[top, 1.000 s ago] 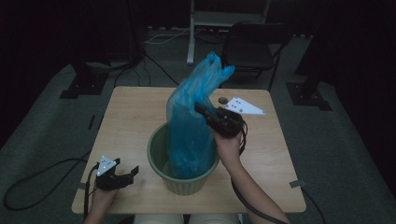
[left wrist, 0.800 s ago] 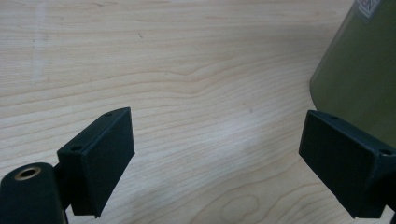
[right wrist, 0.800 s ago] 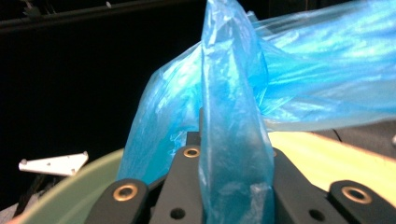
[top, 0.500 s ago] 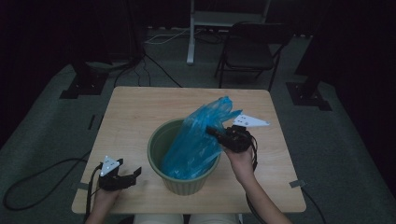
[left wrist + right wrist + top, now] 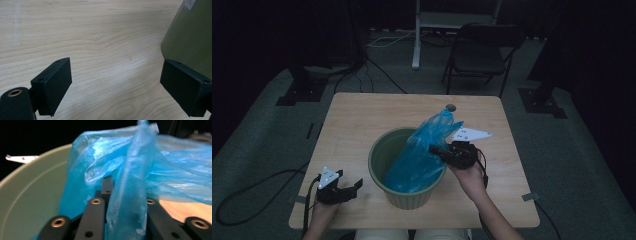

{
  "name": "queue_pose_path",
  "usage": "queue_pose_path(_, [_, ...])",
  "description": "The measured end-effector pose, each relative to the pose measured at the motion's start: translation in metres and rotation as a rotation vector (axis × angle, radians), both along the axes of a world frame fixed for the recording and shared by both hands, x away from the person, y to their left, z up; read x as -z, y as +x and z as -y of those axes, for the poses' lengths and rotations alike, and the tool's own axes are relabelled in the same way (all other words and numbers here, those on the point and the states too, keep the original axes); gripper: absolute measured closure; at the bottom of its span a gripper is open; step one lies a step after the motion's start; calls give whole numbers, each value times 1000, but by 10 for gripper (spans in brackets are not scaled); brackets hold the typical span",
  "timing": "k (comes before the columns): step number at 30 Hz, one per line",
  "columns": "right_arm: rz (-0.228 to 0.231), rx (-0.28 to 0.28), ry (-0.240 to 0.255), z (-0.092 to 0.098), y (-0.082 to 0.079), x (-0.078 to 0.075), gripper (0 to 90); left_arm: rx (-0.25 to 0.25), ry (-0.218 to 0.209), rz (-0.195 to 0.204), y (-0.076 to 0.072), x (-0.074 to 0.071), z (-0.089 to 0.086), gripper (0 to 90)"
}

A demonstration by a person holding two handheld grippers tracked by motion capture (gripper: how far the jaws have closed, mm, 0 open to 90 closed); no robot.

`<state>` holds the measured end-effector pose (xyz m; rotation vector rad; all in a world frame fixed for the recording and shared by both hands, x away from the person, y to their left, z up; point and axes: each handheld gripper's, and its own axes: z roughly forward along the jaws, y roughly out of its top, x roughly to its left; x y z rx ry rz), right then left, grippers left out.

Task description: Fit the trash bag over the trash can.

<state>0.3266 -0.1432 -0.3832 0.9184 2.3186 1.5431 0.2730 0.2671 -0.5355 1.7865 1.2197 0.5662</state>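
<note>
Crumpled, translucent blue plastic bag [image 5: 424, 152] slumped into the green bucket [image 5: 382, 155] near the bench's front edge. Right gripper [image 5: 438, 150] jaws, just opening, still pinch a bag fold; left gripper [image 5: 352, 188] jaws released.

Small dark round object [image 5: 451, 107] on wooden table [image 5: 362, 115], far edge. Folding chair [image 5: 479, 52] behind; cables [image 5: 377, 42] on floor.

At the lower left of the high view, the left gripper [image 5: 353, 187] sits low with jaws spread wide, nothing between them. Right of centre, the right gripper [image 5: 435, 149] points left, its jaws just easing apart around a blue plastic bag [image 5: 422, 155].
</note>
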Motion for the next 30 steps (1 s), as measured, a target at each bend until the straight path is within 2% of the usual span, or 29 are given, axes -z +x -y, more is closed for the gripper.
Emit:
queue_pose_path(2, [-5,28,-14,0,2,1,716,4,5,2,0,0,1,109])
queue_pose_path(4, [-11,40,0,1,4,1,698,5,6,2,0,-1,1,109])
queue_pose_path(9, [50,101,-37,-1,1,-5,610,3,3,4,-1,-1,1,109])
queue_pose_path(12, [58,127,-39,1,2,-6,607,4,1,2,0,-1,1,109])
queue_pose_path(15, [61,156,-70,4,4,-7,607,6,1,2,0,-1,2,109])
queue_pose_path(19, [1,143,-113,5,11,0,707,10,4,0,0,0,4,109])
queue_pose_path(21, [-7,140,-117,6,12,1,708,12,6,-3,1,0,5,109])
queue_pose_path(22, [-22,134,-101,8,14,1,722,12,4,-3,1,0,6,109])
queue_pose_path(25, [2,154,-120,9,13,-2,779,22,13,-4,3,0,8,110])
queue_pose_path(30, [-13,158,-114,21,15,-4,799,29,14,-6,5,-2,11,109])
